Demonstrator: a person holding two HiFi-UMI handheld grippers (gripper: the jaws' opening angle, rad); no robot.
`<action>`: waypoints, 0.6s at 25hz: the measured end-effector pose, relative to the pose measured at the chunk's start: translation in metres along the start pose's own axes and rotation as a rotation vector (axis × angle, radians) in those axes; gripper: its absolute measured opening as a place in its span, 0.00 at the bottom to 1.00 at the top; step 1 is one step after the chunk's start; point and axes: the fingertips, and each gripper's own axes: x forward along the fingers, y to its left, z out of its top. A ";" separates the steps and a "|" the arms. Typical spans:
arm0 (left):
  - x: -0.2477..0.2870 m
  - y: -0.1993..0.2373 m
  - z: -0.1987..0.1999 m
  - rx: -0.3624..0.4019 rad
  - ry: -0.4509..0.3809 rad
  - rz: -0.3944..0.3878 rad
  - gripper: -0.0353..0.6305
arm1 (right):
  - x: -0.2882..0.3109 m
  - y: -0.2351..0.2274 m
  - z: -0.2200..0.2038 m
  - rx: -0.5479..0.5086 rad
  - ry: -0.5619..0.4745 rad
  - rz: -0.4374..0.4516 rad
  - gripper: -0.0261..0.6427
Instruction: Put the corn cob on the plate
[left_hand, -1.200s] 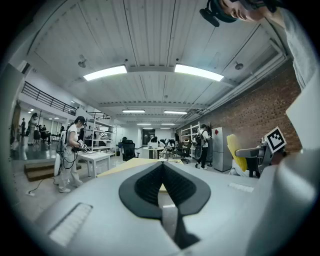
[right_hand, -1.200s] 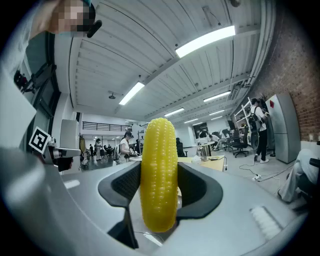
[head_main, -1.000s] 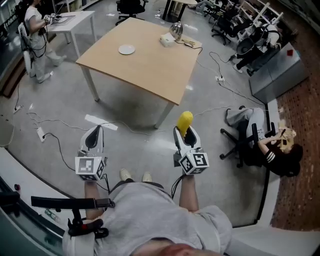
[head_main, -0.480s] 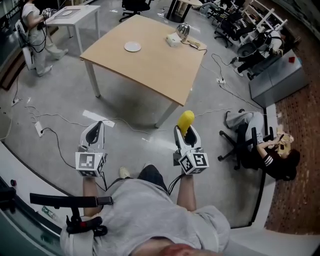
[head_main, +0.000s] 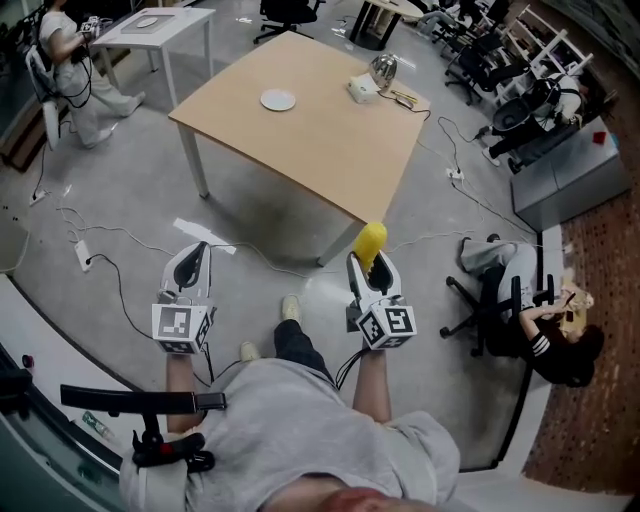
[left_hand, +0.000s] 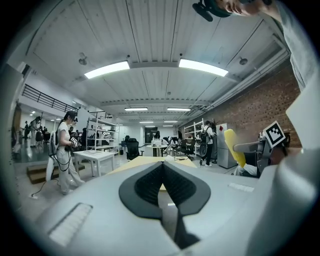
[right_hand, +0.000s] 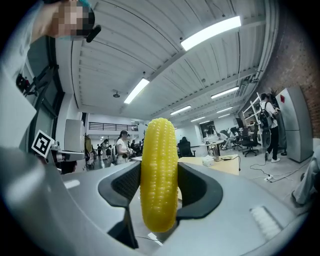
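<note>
My right gripper (head_main: 368, 262) is shut on a yellow corn cob (head_main: 369, 243), which stands upright between the dark pads in the right gripper view, cob (right_hand: 159, 172). My left gripper (head_main: 189, 268) is shut and holds nothing; its pads meet in the left gripper view (left_hand: 162, 179). Both grippers hang over the grey floor, well short of the wooden table (head_main: 320, 140). A small white plate (head_main: 278, 100) lies on the table's far left part.
On the table's far edge sit a white box (head_main: 362, 88), a shiny round object (head_main: 384, 69) and a cable. Cables trail over the floor. A person sits on the floor by an office chair (head_main: 490, 290) at right. Another person stands by a white table (head_main: 160, 22) at far left.
The table and plate have shifted in the head view as I walk toward them; one leg has stepped forward. Both grippers keep their pose, the corn still held.
</note>
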 end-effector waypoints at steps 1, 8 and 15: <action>0.007 0.001 0.001 0.001 0.002 0.007 0.08 | 0.007 -0.005 0.001 0.001 0.001 0.006 0.38; 0.057 0.008 0.010 -0.023 -0.004 0.047 0.08 | 0.059 -0.041 0.011 -0.004 -0.002 0.041 0.38; 0.125 0.002 0.009 -0.032 0.007 0.064 0.08 | 0.112 -0.088 0.010 0.004 0.016 0.076 0.38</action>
